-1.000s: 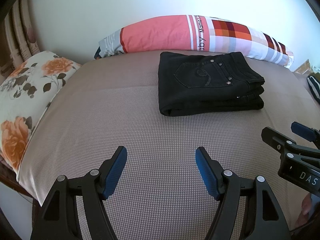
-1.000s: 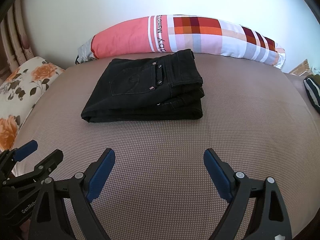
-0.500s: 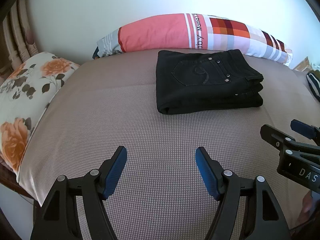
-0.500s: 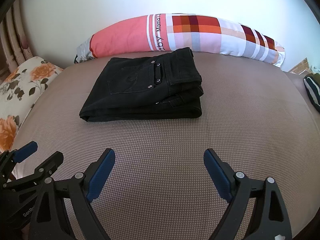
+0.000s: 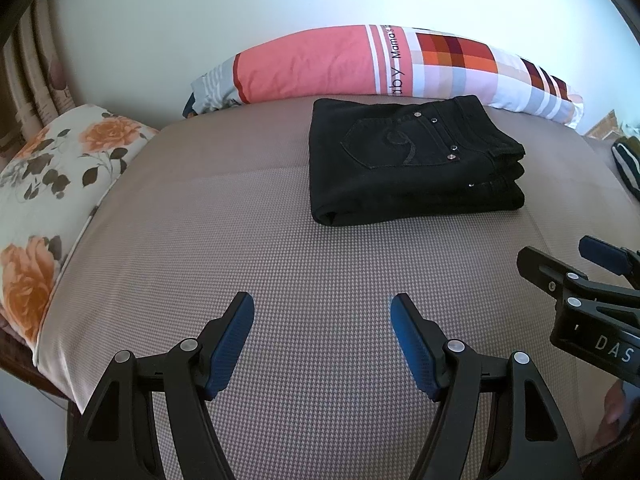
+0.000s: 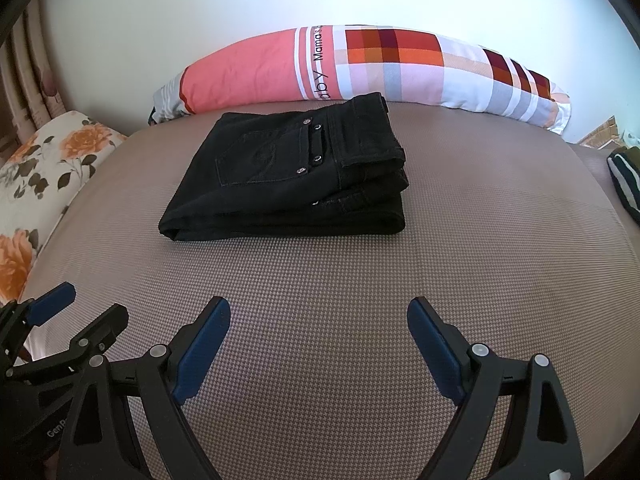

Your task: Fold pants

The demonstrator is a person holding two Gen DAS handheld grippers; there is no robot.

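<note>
Black pants (image 5: 412,164) lie folded in a neat stack on the taupe bed cover (image 5: 240,240), back pocket up, near the far pillow. They also show in the right wrist view (image 6: 288,180). My left gripper (image 5: 322,312) is open and empty, well short of the pants, over the cover. My right gripper (image 6: 318,316) is open and empty too, near the front of the bed. Each gripper shows at the edge of the other's view: the right one (image 5: 568,264), the left one (image 6: 76,312).
A long pink and plaid bolster pillow (image 5: 380,64) lies against the back wall. A floral pillow (image 5: 52,176) sits at the left edge. A striped dark item (image 6: 624,180) lies at the far right. The bed's front edge is close below the grippers.
Both grippers have drawn back slightly from the pants; the stack sits a bit higher and farther in each view. The pants have not moved.
</note>
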